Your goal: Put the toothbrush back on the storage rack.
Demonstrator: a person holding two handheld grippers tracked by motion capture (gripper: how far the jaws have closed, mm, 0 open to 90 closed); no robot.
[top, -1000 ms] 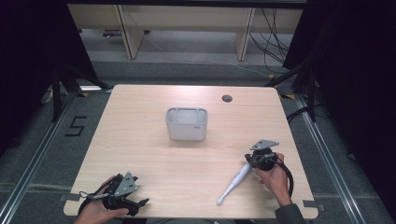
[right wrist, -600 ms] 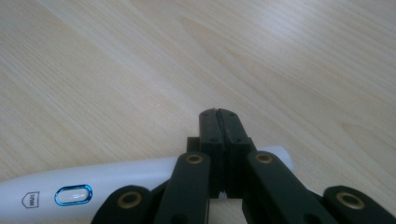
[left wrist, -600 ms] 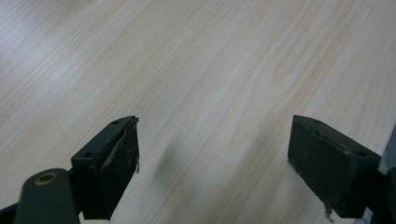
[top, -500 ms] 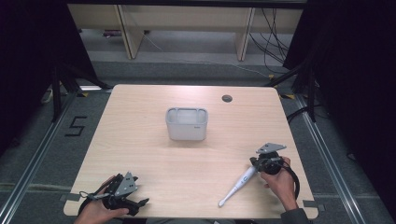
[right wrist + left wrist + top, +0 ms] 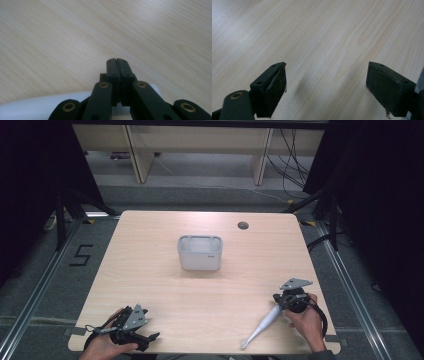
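Observation:
A white toothbrush-like wand (image 5: pixel 262 325) lies slanted near the table's front right corner, its thick end under my right gripper (image 5: pixel 280 300). In the right gripper view that gripper (image 5: pixel 117 60) has its jaws pressed together with nothing between the pads. The white handle (image 5: pixel 37 107) crosses beneath the linkage. My left gripper (image 5: pixel 150 337) rests at the front left of the table in a person's hand. In the left gripper view this gripper (image 5: pixel 325 82) stands wide open over bare wood.
A grey open box (image 5: pixel 200 252) stands at the middle of the wooden table (image 5: pixel 150 270). A small round hole (image 5: pixel 243 225) sits near the far edge. Dark floor and metal rails surround the table.
My right gripper has slid to the right and toward the near edge, and the white wand shifted with it. The left gripper has kept still.

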